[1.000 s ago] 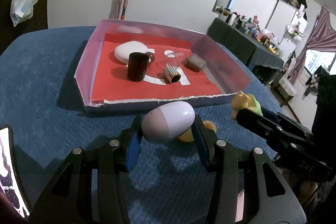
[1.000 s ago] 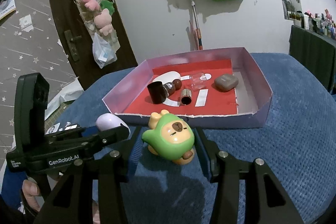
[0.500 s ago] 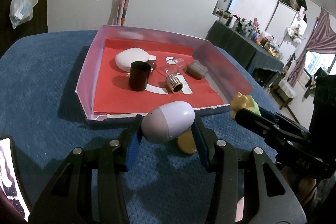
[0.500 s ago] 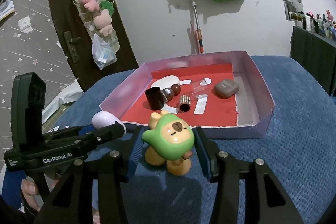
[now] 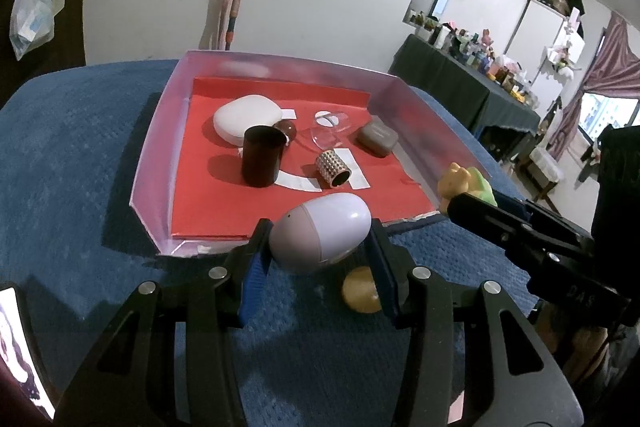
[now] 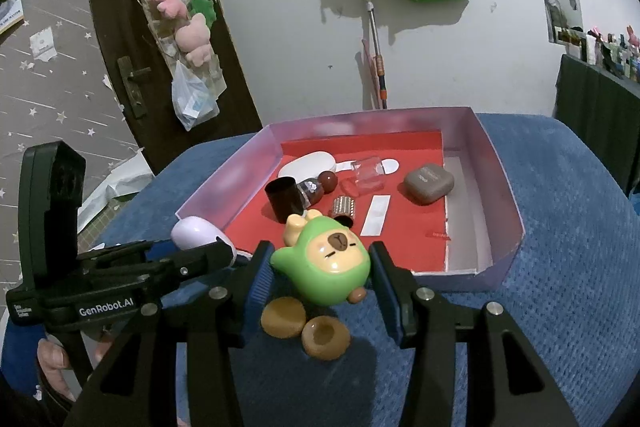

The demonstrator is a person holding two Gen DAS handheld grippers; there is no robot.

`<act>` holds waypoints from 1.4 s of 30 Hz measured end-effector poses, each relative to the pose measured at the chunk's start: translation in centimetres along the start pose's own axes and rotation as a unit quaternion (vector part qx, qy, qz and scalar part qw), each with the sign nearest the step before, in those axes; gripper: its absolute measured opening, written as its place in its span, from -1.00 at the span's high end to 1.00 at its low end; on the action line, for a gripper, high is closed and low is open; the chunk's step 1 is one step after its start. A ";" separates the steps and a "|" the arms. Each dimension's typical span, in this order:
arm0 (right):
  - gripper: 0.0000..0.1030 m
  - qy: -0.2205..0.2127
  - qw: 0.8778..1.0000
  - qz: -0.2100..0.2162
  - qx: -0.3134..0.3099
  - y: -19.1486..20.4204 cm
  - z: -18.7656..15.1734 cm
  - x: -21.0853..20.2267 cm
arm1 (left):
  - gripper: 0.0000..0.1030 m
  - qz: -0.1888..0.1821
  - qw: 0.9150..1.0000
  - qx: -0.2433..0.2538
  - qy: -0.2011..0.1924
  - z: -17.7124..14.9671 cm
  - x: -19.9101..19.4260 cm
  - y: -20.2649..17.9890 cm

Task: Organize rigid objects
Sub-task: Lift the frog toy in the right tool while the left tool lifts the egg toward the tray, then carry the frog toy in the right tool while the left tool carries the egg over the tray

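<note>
lilac egg case (image 5: 319, 231), green capybara figure (image 6: 325, 264)

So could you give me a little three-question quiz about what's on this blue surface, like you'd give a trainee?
1. True or false: the lilac egg-shaped plastic case lies inside the pink tray with the red liner.
2. What does the right gripper hold?
A. a black cylindrical cup
B. a green-hooded bear figurine
C. a grey-brown rounded case
3. Fill in: the studded silver tube in the tray lies on its ____.

Key
1. False; the left gripper holds it in front of the tray.
2. B; the green-hooded bear figurine sits between the blue pads.
3. Side.
</note>
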State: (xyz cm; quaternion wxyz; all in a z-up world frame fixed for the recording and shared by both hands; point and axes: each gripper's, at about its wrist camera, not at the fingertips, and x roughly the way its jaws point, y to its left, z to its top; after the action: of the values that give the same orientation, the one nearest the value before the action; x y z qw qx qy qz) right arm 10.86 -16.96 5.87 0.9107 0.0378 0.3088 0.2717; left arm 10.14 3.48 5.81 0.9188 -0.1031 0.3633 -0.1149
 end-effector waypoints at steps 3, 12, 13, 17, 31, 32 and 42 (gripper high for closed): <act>0.01 0.002 1.000 -0.002 -0.001 -0.2 0.4 0.4 | 0.14 0.005 1.000 0.000 0.002 0.5 0.3 0.2; 0.01 0.019 1.000 -0.003 0.009 -1.9 1.6 2.2 | 0.14 0.019 1.000 0.005 0.009 1.9 1.6 0.4; 0.01 0.021 1.000 -0.003 0.009 -2.1 1.6 2.3 | 0.14 0.018 1.000 0.003 0.010 2.2 1.9 0.6; 0.01 0.034 0.999 -0.007 0.013 -2.6 2.1 3.6 | 0.14 0.017 1.000 -0.005 0.021 2.7 3.1 1.1; 0.01 0.072 0.995 -0.063 0.005 -4.4 3.4 8.4 | 0.14 0.056 0.997 -0.006 0.047 3.2 7.1 1.8; 0.01 0.074 0.995 -0.065 0.005 -4.5 3.4 8.6 | 0.14 0.059 0.997 -0.007 0.048 3.2 7.4 1.8; 0.01 0.086 0.993 -0.079 0.009 -5.3 3.5 10.4 | 0.14 0.069 0.996 -0.005 0.050 3.4 8.7 1.7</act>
State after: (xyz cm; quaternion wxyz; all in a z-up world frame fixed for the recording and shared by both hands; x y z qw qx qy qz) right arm 22.30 -15.76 1.85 0.8990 -0.0018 0.3904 0.1984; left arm 18.91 2.98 2.15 0.9044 -0.0769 0.4161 -0.0546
